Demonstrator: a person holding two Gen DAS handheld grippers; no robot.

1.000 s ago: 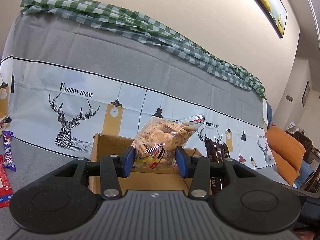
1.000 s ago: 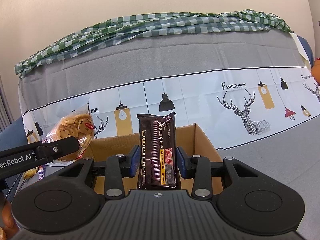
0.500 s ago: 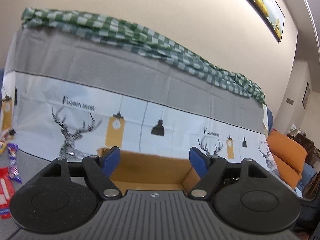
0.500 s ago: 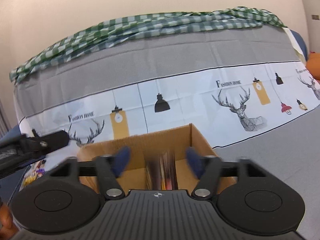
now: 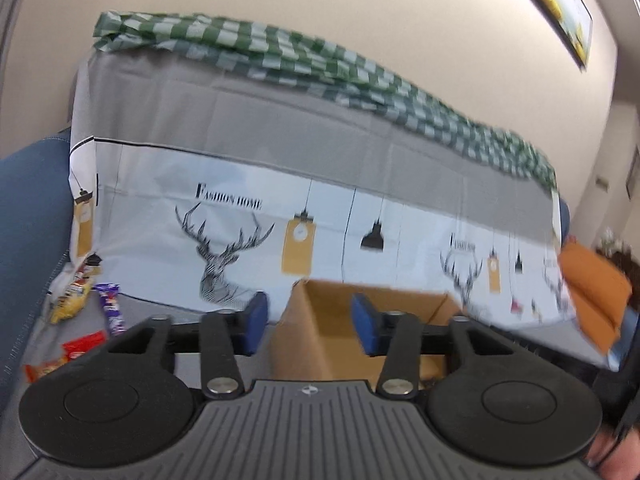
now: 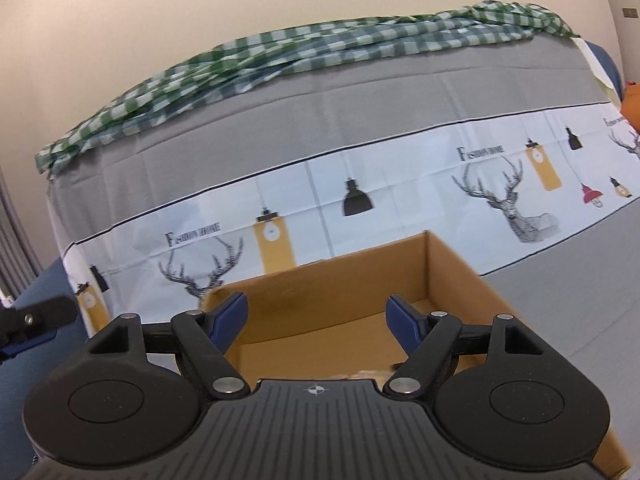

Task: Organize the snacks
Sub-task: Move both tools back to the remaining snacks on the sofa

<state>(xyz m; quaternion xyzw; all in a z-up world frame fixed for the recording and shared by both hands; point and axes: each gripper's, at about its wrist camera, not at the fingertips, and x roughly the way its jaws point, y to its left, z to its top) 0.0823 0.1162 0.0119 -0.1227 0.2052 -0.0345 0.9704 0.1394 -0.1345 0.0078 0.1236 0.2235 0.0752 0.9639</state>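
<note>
An open cardboard box (image 5: 344, 312) stands on the grey sofa seat. My left gripper (image 5: 310, 322) hovers at the box's left near corner; its jaws are closing with nothing between them. Loose snacks lie on the seat to the left: a yellow packet (image 5: 74, 300), a purple bar (image 5: 112, 308) and red packets (image 5: 84, 350). In the right wrist view my right gripper (image 6: 316, 320) is open and empty over the box (image 6: 340, 292). The gripper body hides most of the box floor, so what lies inside cannot be made out.
A printed deer-and-lamp cover (image 5: 224, 248) drapes the sofa back, with a green checked cloth (image 6: 320, 52) along its top. An orange cushion (image 5: 592, 292) sits at the right. Part of the left gripper (image 6: 36, 316) shows at the left edge of the right wrist view.
Both grippers let go of their loads: the cookie bag and the dark bar are gone from the jaws. The left gripper swung left, now facing the loose snacks, and its jaws have narrowed.
</note>
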